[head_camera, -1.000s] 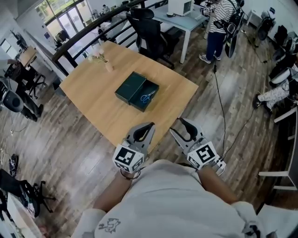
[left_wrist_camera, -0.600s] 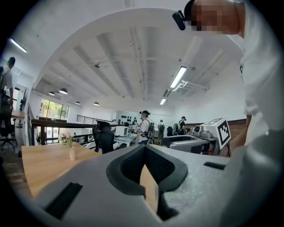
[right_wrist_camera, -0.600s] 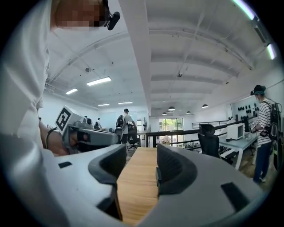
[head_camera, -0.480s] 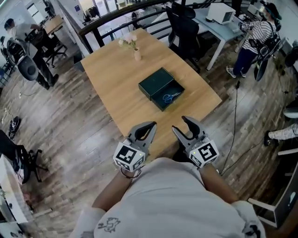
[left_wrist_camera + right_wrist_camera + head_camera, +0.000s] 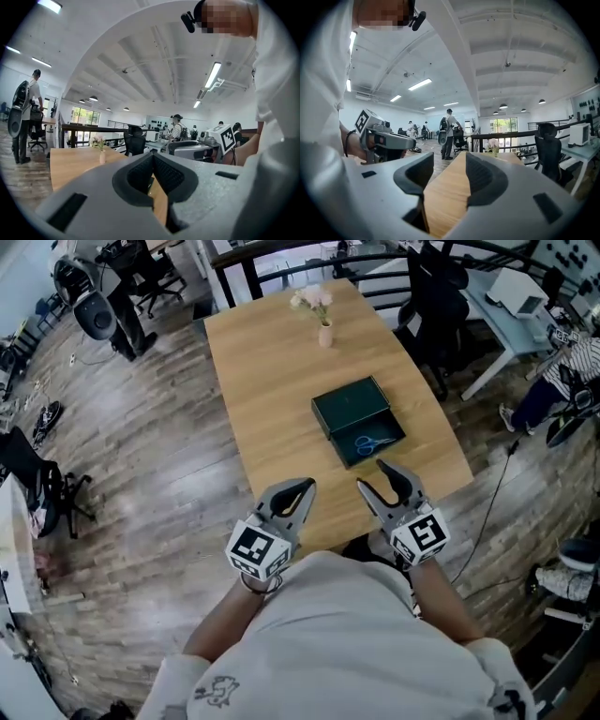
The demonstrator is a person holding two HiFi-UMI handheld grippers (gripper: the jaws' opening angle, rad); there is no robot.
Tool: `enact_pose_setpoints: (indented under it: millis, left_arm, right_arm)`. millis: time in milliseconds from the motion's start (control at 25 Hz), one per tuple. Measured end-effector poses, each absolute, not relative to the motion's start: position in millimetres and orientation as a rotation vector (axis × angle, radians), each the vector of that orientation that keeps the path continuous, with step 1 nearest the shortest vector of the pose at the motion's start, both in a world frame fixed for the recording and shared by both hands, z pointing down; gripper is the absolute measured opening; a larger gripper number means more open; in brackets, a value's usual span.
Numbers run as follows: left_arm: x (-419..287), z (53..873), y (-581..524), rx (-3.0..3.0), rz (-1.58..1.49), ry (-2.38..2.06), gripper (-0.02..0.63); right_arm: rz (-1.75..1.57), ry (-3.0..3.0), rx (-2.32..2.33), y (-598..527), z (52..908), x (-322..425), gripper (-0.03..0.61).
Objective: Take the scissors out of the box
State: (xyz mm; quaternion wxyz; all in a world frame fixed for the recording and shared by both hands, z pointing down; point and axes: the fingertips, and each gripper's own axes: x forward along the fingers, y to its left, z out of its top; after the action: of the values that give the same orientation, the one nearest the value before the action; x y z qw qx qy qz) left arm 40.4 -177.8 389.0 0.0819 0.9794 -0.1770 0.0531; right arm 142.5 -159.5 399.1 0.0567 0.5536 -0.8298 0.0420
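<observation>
A dark green box (image 5: 359, 420) lies open on the wooden table (image 5: 272, 381), its lid beside the base. Blue-handled scissors (image 5: 373, 443) lie inside the base, at the end nearest me. My right gripper (image 5: 372, 474) is open and empty, its tips just short of the box's near corner. Through its jaws the right gripper view (image 5: 449, 161) shows only bare tabletop. My left gripper (image 5: 307, 486) hovers over the table's near edge, left of the box, with its tips touching and nothing held. In the left gripper view (image 5: 152, 157) the pads meet at the tip.
A small vase of flowers (image 5: 323, 326) stands at the table's far end. Black office chairs (image 5: 441, 296) and a pale desk (image 5: 511, 292) sit to the right behind the table. Wooden floor surrounds the table, and cables run along the floor at right.
The head view has swung, so table and box now sit more upright and nearer in frame. The right gripper now reaches closer to the box. The left gripper has barely moved.
</observation>
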Motion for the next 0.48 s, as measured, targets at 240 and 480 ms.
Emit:
enact_pose_setpoints:
  millis: [240, 480]
  left_arm:
    - [74.0, 403.9, -200.6, 2.838, 0.163, -0.668, 0.005]
    - [100.0, 417.9, -211.8, 2.788, 0.200, -0.820, 0.005]
  right_arm:
    - [0.136, -2.556, 1.469, -199.7, 417.6, 185.5, 0.219]
    - [0.078, -2.499, 1.191, -231.4, 455.3, 220.5, 0.209]
